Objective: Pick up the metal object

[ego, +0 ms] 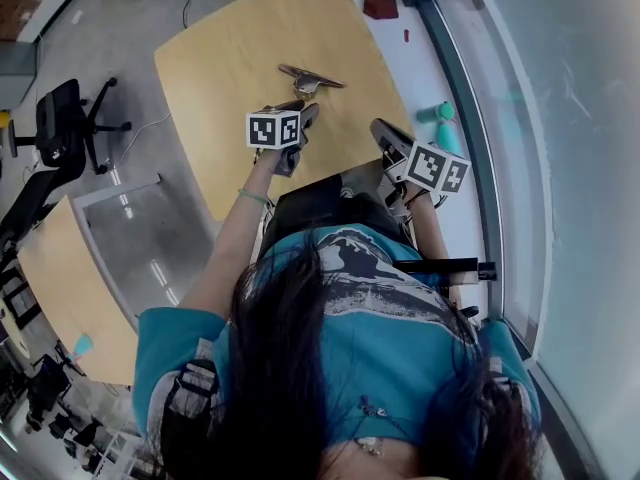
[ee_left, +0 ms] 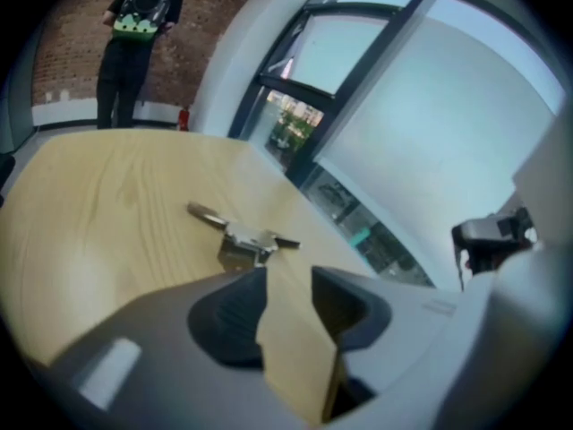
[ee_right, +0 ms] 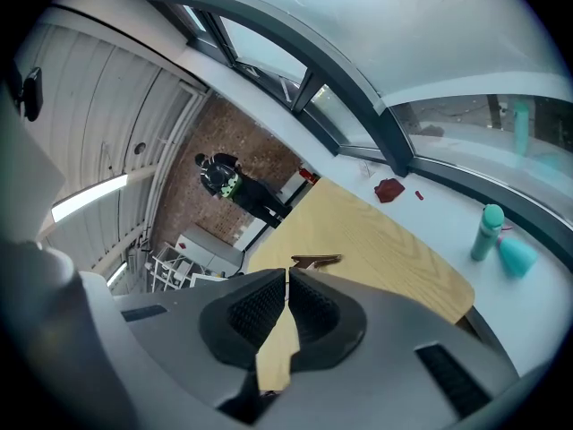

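The metal object [ego: 311,78], a flat silver bar on a short blocky base, lies on the wooden table [ego: 230,58] toward its far side. My left gripper [ego: 306,114] hovers just short of it on the near side. In the left gripper view the metal object [ee_left: 243,239] sits right beyond the left gripper [ee_left: 288,274], which is open with only bare table showing in the gap. My right gripper [ego: 384,131] hangs at the table's right edge, apart from the object. In the right gripper view the right gripper [ee_right: 286,278] is shut on nothing, with the metal object [ee_right: 315,261] farther off.
A windowsill runs along the table's right side with a red item [ego: 380,3], a teal bottle [ee_right: 486,231] and a teal cup [ee_right: 517,256]. A person [ee_left: 139,25] stands by the brick wall. An office chair [ego: 65,118] and another table [ego: 70,288] stand to the left.
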`<state>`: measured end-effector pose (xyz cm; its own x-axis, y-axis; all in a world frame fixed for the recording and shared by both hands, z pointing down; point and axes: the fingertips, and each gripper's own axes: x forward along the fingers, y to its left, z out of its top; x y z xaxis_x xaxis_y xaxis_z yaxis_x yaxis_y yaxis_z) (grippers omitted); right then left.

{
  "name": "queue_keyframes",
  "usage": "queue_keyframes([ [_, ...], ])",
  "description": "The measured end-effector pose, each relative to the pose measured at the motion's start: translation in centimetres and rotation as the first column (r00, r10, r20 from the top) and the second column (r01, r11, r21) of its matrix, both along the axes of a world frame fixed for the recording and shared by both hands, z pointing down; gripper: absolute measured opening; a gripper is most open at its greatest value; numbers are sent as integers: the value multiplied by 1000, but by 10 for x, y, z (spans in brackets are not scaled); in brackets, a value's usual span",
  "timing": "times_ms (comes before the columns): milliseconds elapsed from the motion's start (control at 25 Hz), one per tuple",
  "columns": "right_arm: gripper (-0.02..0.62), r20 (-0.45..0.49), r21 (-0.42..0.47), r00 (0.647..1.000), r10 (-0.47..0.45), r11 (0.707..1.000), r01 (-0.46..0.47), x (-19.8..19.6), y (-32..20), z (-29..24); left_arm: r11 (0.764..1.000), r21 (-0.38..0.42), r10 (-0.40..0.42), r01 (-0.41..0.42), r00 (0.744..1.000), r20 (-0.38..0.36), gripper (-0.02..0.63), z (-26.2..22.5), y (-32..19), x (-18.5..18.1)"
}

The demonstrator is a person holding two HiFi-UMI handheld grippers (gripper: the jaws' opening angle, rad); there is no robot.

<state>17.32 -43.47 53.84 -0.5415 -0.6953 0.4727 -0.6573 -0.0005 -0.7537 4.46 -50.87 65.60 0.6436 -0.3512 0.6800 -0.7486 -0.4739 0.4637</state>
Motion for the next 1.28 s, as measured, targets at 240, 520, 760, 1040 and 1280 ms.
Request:
queue_keyframes([
  [240,20,-12,-30,999,41,999,-41,4,-2,7,994,-99,-49,43,997,-52,163,20,-20,-8],
  [520,20,-25,-67,999,47,997,-49,5,2,19,971,-184,-176,150,976,-131,169,29,-43,-14],
  [760,20,-38,-80,997,66,994,-68,13,4,24,922,-314,-311,227,917,-250,169,28,-54,-3],
  [1040,20,-53,-91,998,44,995,-49,11,8,29,854,-415,-453,314,842,-293,75,36,-69,-4],
  [1280,20,-57,-86,997,45,995,-49,12,8,28,828,-432,-514,358,792,-329,9,29,-73,-8],
])
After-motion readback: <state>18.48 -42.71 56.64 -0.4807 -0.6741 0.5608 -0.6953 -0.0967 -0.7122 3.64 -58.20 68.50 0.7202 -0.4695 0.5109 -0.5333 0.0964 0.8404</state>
